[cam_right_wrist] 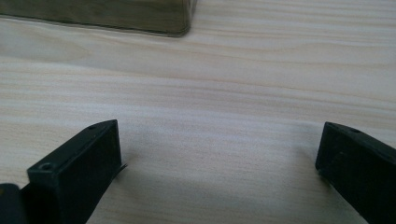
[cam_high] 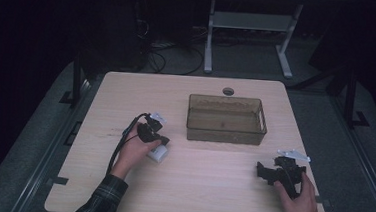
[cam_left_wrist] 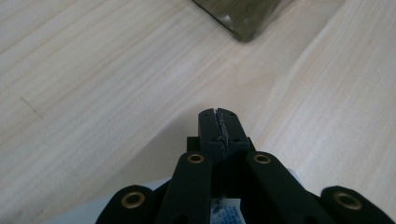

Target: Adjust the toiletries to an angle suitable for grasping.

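Left gripper (cam_left_wrist: 218,122) jaws fully closed on nothing, sitting over white block (cam_high: 156,154); right gripper (cam_right_wrist: 219,154) wide open, idle — closed tips risk shoving block, not grasping.

Black jaws spread wide over the wooden table (cam_right_wrist: 224,93), brown bin (cam_right_wrist: 116,16) ahead.

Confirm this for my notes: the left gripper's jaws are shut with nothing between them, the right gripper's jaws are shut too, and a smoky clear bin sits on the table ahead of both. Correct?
Not quite. The right gripper has its jaws wide apart over bare table, as the right gripper view shows. The rest holds: the left gripper is shut with nothing between its jaws, and the smoky clear bin sits on the table ahead of both.
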Demonstrator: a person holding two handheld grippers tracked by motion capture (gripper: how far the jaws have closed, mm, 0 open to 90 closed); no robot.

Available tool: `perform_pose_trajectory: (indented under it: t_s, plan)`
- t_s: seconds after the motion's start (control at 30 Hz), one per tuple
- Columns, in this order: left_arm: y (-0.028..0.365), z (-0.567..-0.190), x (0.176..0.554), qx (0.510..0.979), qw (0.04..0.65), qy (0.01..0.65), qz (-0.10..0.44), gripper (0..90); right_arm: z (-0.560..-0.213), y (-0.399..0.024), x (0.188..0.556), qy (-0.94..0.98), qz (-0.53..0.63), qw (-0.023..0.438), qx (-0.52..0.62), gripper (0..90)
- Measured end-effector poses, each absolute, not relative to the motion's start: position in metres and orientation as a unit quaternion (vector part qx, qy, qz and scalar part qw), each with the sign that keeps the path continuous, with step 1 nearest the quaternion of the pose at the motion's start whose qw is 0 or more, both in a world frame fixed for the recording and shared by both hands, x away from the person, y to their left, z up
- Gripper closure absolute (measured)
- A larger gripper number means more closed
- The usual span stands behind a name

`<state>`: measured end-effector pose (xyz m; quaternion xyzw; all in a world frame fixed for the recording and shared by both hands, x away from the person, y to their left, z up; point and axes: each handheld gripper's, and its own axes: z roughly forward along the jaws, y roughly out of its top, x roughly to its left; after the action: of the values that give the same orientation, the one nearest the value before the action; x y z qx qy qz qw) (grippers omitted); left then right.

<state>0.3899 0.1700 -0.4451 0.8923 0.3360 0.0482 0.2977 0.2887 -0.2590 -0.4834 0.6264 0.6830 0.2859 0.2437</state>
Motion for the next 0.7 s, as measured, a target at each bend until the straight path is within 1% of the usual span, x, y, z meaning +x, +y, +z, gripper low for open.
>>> perform_pose_trajectory:
  t_s: [0.5, 0.7]
  plan:
    - [0.18, -0.441, 0.354, 0.894, 0.299, 0.331, 0.049, 90.0, -0.483, -0.259, 0.289, 0.683, 0.286, 0.244, 0.626, 0.0]
    - [0.185, -0.436, 0.352, 0.887, 0.316, 0.332, 0.054, 90.0, -0.483, -0.259, 0.289, 0.683, 0.286, 0.244, 0.626, 0.0]
